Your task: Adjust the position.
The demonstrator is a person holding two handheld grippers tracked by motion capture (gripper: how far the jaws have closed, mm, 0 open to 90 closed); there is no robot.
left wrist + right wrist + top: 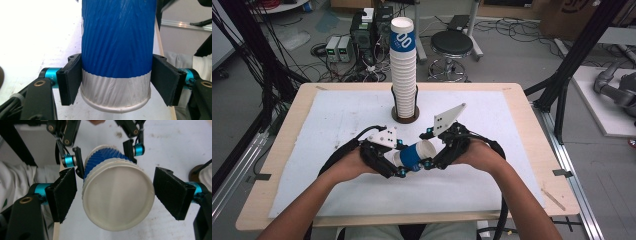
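Gripping the blue paper cup (413,155) in my left gripper (398,164), I am bringing my wide-open right gripper (428,161) around its base, needing to close squarely next.

Blue-and-white ribbed cup (414,155), black tools – teal fittings

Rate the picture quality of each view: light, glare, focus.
High view: even room light, soft focus, the cup stack readable. Left gripper view: the table is blown out white, while the blue cup between the left tongs is streaky. Right gripper view: well lit, the cup's white end slightly soft.
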